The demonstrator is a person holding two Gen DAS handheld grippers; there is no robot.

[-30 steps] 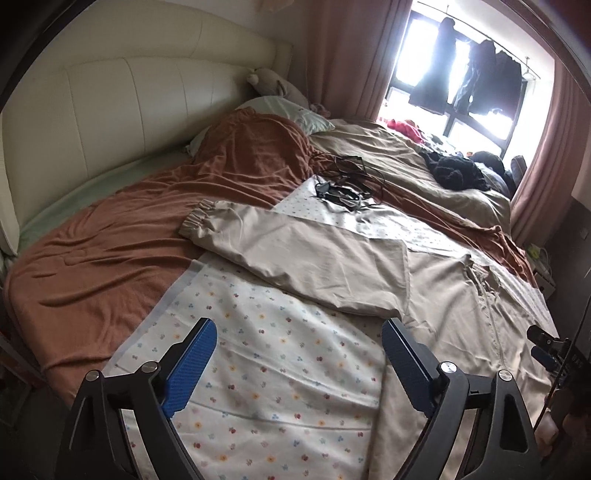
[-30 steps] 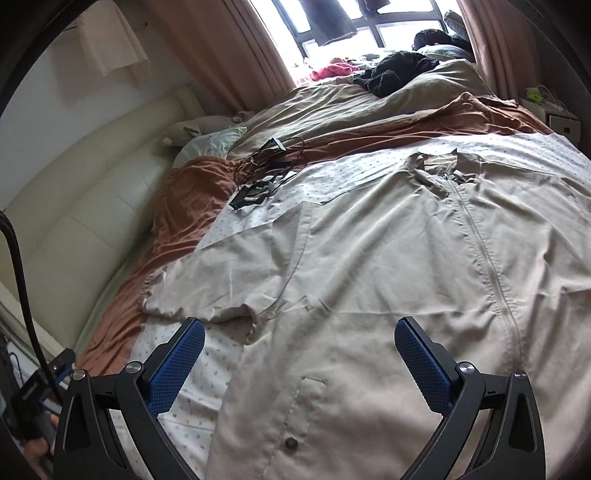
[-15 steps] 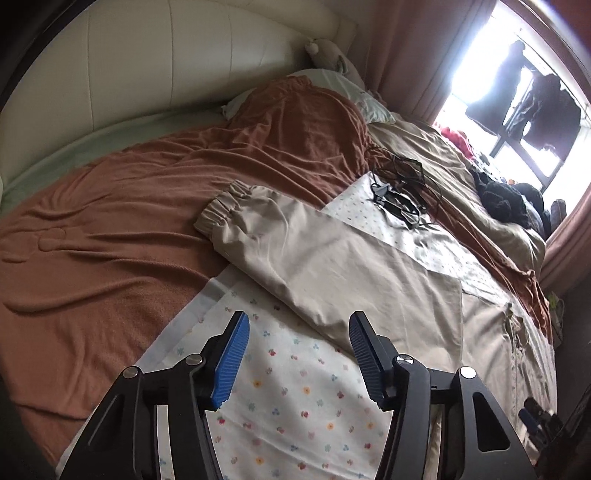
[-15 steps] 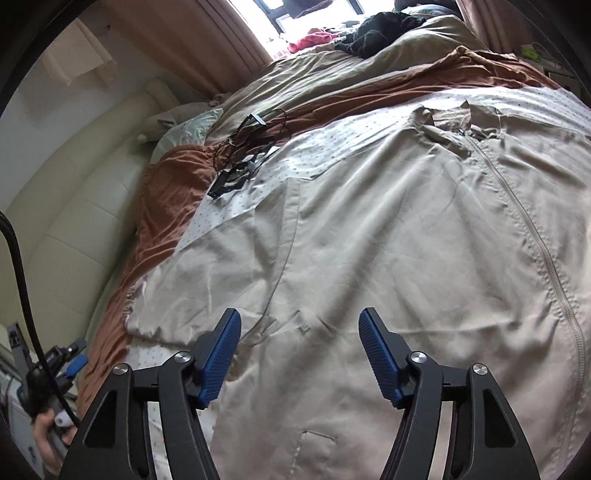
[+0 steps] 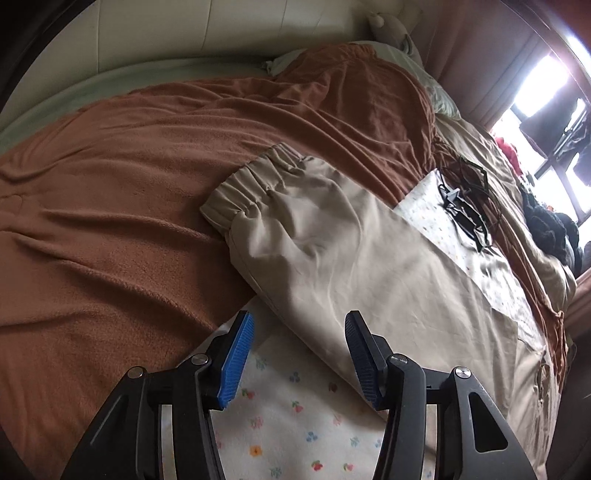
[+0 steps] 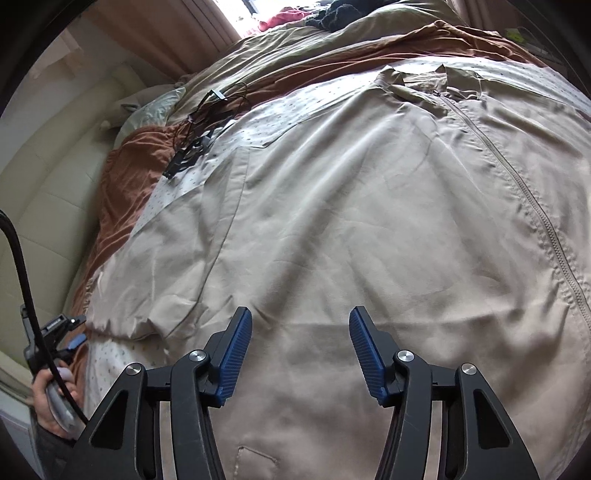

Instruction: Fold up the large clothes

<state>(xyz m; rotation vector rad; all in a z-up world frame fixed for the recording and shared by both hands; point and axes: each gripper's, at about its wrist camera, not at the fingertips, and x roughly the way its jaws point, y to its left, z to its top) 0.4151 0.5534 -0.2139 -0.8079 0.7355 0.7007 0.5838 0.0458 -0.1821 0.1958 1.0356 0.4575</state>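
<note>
On the bed, one beige jacket (image 6: 369,206) lies flat, zipper up, its sleeve (image 5: 332,251) stretched over a floral sheet (image 5: 295,417) and rust blanket (image 5: 129,206). Both the left gripper (image 5: 299,350) and right gripper (image 6: 301,350) have just been closing; their jaws stand half-open, gripping nothing. One cable tangle (image 5: 465,206) lies beyond.

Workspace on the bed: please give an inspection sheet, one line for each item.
Surface: bed, brown blanket and flowered sheet.
Job's things: beige jacket spread flat, zipper closed, sleeve stretched out sideways.
Clutter: dark clothes near the window.
Grippers: left gripper and right gripper have just been closing, nothing between the fingers.
Cables: black tangle beside the jacket.
Surroundings: cream headboard, pink curtains.
</note>
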